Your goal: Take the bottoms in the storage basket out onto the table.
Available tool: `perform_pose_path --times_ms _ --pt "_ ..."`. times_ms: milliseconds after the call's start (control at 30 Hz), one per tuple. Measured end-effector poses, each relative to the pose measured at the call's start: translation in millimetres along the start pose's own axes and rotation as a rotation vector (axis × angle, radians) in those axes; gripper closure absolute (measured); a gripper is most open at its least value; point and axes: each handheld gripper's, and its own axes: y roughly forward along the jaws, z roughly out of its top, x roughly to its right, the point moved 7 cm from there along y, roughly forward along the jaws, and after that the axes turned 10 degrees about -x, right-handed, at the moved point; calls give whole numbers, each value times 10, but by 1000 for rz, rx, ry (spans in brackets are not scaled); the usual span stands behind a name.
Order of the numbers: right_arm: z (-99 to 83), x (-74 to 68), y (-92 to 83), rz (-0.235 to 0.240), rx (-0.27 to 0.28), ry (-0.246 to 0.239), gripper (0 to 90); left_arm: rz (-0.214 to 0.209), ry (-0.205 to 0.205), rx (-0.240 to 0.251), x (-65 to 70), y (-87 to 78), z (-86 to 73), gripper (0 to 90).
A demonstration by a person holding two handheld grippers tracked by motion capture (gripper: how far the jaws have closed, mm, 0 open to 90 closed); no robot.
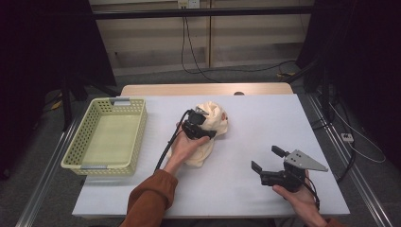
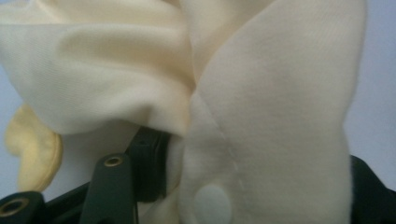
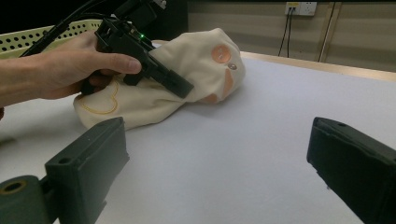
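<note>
cream garment [image 1: 211, 124] mid-table (basket [image 1: 108, 135] well left), left gripper [image 1: 201, 124] on it.

Even overhead light brightens the white table [image 1: 265, 137], while the room around it sinks into near black. Shadows are soft. The cream garment [image 2: 261, 116] looks slightly soft-focused, probably from closeness.

A pale grey desk [image 1: 265, 127] with a wooden strip along its far edge takes up the middle of the high view. At its left side stands a light green plastic basket [image 1: 137, 125], and a crumpled cream cloth [image 1: 215, 120] with orange patches lies near the centre, well apart from the basket.
</note>
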Motion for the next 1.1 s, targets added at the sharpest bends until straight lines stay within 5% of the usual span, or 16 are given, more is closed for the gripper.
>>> perform_pose_path --times_ms 267,333,467,567,700,767,967,1100 --pt "3 -3 2 2 2 -1 50 24 8 -25 24 -14 -21 293" --pt "1 0 7 2 0 -1 51 27 -42 -27 46 -24 -35 271" --pt "3 -5 7 5 2 -3 50 54 7 -30 86 -53 -23 181" --pt "2 -3 11 7 0 -5 50 36 -7 -28 101 -60 -19 106" --pt "2 9 15 11 1 1 52 65 -19 -26 95 -90 -16 74" --pt "3 22 16 11 1 6 52 46 -34 -20 99 -90 -10 61" --pt "2 30 5 12 4 5 52 30 -29 32 106 -151 13 60" --pt "0 31 8 13 4 6 52 48 -4 19 111 -176 2 57"
